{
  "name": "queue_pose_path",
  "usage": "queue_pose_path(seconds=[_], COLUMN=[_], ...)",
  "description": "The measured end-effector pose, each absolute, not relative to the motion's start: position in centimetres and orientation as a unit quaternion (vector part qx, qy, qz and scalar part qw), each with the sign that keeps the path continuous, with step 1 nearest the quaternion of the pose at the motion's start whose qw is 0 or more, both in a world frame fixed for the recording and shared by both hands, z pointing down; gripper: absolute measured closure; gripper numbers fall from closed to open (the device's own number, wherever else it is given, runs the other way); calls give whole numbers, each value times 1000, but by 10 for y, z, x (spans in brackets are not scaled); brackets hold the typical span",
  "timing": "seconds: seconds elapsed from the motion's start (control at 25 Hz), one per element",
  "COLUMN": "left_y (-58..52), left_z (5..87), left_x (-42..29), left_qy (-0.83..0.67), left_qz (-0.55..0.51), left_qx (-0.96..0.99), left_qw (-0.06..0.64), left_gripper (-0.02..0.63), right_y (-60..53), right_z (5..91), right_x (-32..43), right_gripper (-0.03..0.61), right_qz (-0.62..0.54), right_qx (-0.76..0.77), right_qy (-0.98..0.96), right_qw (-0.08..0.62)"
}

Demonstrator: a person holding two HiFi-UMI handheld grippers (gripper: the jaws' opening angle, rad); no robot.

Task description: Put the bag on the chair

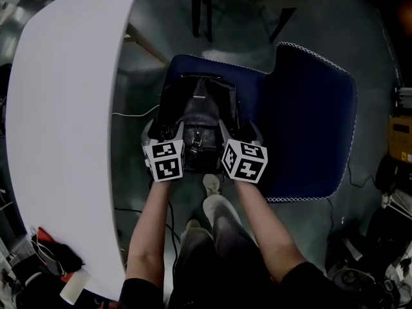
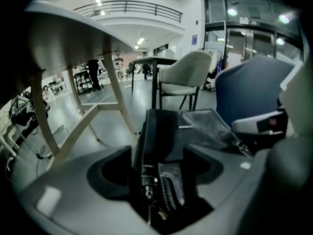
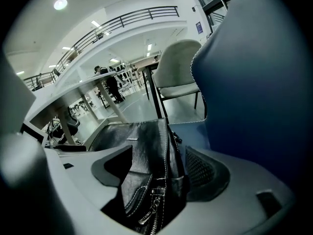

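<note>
The black leather bag (image 1: 199, 108) sits on the seat of the blue chair (image 1: 309, 121), towards the seat's left side, with the chair's back rising to its right. White stitching and a metal zip run along its near edge. What is inside it cannot be seen.

The left gripper (image 1: 164, 132) is at the front edge of the chair, at the bag's left near corner. Its jaws stand wide apart. The bag's stitched side and a strap rise between them, with a dark gap showing on either side, so the pads do not press on it.

The right gripper (image 1: 239, 132) is at the bag's right near corner, also at the chair's front edge. Its jaws are likewise wide. A fold of leather with the zip stands between them, clear of the left pad and just beside the right one.

A white table (image 1: 64, 108) curves along the left of the chair, and a pale chair (image 2: 183, 75) stands beyond it.
</note>
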State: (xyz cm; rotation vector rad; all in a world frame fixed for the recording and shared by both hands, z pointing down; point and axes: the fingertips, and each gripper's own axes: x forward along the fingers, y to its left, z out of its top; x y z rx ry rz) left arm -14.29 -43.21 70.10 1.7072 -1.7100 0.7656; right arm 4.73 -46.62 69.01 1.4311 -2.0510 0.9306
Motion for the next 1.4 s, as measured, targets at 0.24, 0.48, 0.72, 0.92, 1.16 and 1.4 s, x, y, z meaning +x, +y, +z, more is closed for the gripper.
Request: queue_pose_path(seconds=[0.24,0.48,0.72,0.92,1.16,1.4], left_y=[-422,-415,-401,-371,-340,-306], left_z=[686,647,608,583,550,526], left_x=[-143,-144,-135,-136,-141,-134], left_qy=[-656,-662,-659,-660,-669,-666], left_qz=[279,230,186,180,170,173], left_qx=[642,659,674,676,673,677], left_qw=[283,273,278,274,265,262], left_gripper=[297,405,453,513,551,563], right_y=[-460,-457,-435,-410,-384,-359], right_z=[682,653,619,593,567,546], right_x=[41,36,28,35,46,57], right_gripper=[274,380,450,533,578,578], right_qz=[330,296,274,256,257,261], right_qx=[515,531,540,557,559,555], right_qy=[-750,-759,-765,-760,-761,-764], right_qw=[250,233,217,217,206,200])
